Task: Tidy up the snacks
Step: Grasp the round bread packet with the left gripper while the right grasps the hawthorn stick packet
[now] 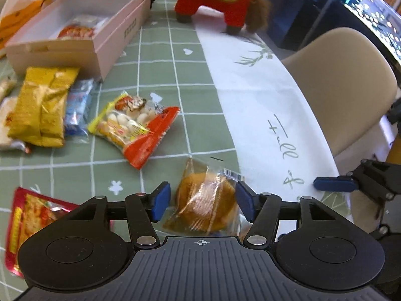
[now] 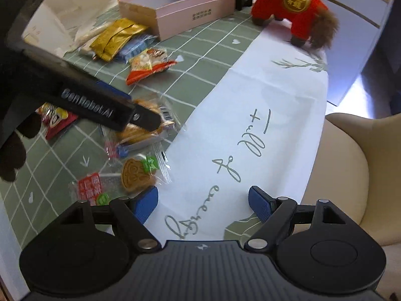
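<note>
Green grid-patterned tablecloth (image 1: 160, 57) with a white lettered strip (image 1: 250, 95) at right. Upper left: pink box (image 1: 82, 50); below it a gold packet (image 1: 42, 105), a red-and-yellow snack bag (image 1: 132, 125) and, lower centre, a wrapped brown cake (image 1: 205, 200). Top centre: plush dog in red (image 1: 215, 0).

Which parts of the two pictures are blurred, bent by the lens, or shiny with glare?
Left wrist view: the red packet at the lower left is smeared, and the grid lines of the tablecloth curve. Right wrist view: the gold packet glints, and the chair bows at the edge.
</note>
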The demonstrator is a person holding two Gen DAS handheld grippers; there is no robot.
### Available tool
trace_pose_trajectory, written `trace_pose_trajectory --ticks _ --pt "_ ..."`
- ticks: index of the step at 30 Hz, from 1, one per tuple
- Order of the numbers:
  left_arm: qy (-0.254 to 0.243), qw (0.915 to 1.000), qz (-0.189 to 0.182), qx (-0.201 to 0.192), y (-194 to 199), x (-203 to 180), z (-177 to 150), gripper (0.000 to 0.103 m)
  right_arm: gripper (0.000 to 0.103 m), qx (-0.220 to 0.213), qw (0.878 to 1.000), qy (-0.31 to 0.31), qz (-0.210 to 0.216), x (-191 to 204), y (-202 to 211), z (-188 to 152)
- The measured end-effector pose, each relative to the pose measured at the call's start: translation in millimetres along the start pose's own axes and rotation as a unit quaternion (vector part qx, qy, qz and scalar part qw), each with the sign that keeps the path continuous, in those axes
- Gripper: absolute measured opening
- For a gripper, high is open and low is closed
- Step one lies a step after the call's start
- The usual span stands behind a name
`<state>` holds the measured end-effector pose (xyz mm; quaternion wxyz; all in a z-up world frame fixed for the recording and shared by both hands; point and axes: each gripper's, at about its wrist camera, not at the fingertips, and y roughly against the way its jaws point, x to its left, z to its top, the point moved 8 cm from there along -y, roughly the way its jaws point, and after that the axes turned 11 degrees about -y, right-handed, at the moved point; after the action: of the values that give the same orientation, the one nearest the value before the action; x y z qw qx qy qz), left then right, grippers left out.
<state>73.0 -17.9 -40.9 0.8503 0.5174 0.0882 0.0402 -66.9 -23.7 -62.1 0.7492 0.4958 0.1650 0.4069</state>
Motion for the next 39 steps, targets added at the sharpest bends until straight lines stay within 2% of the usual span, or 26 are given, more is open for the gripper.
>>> trace_pose_trajectory --ticks 5,8,10,12,13,15,16,18,20,23,25,27,30,32,35,37,39 --pt "0.007 0.9998 0.016 0.002 7.1 -2.3 -10.5 0.061 0.081 0.011 1.0 0.024 0.015 2.5 -4.1 7.2" --pt "0.065 0.9968 0.043 -0.015 21.8 15.3 -23.2 0.056 0.084 0.012 0.999 0.019 0.045 6.8 -3.2 6.8" --pt "0.11 0.9917 0.058 -0.032 38.0 28.2 -38.7 0.051 0.084 0.009 1.0 0.002 0.03 5.6 -3.0 7.0" --pt "0.153 0.9852 0.054 -0.054 55.8 38.3 -57.1 0.038 0.083 0.011 0.998 -0.06 0.033 4.9 2.2 6.3" --pt "0.174 0.9815 0.044 -0.067 63.3 43.0 -66.5 0.034 0.083 0.012 0.996 -0.081 0.043 7.5 5.0 5.7" --pt "0.203 0.9749 0.034 -0.085 73.5 49.6 -81.2 0.019 0.083 0.021 0.992 -0.114 0.043 16.7 9.9 3.5" --pt "0.209 0.9731 0.034 -0.091 77.2 51.9 -86.9 0.018 0.083 0.027 0.991 -0.12 0.044 23.5 10.8 2.2" --pt "0.203 0.9737 0.036 -0.097 82.6 54.4 -95.4 0.018 0.083 0.043 0.991 -0.119 0.052 42.7 7.7 -0.8" --pt "0.201 0.9751 0.017 -0.092 82.3 51.7 -98.4 0.018 0.08 0.064 0.991 -0.112 0.025 58.5 -3.6 -4.2" --pt "0.194 0.9766 -0.002 -0.094 86.6 47.0 -103.0 0.02 0.077 0.044 0.995 -0.088 -0.009 72.9 -11.5 2.0" --pt "0.189 0.9767 -0.001 -0.102 91.8 47.3 -102.9 0.022 0.07 0.024 0.997 -0.069 -0.019 76.6 -14.7 6.7" --pt "0.192 0.9757 0.003 -0.105 92.9 48.8 -98.1 0.022 0.058 0.008 0.998 -0.033 -0.046 75.1 -15.9 8.4" --pt "0.181 0.9774 0.015 -0.108 89.1 43.9 -85.2 0.024 0.058 -0.016 0.997 0.003 -0.077 64.7 -8.6 5.0" --pt "0.157 0.9821 0.02 -0.103 82.8 33.6 -76.2 0.025 0.058 -0.014 0.997 0.0 -0.076 55.6 -4.8 1.7" --pt "0.108 0.9913 0.041 -0.064 63.8 14.2 -69.9 0.026 0.058 -0.004 0.998 -0.024 -0.054 43.4 -1.1 -2.4" --pt "0.069 0.9933 0.068 -0.063 58.5 1.8 -66.2 0.032 0.058 -0.005 0.998 -0.037 -0.043 38.9 -0.4 -3.9" --pt "0.048 0.9943 0.074 -0.06 54.9 -6.3 -62.5 0.044 0.062 -0.015 0.999 -0.029 -0.039 39.3 -0.1 -5.3"
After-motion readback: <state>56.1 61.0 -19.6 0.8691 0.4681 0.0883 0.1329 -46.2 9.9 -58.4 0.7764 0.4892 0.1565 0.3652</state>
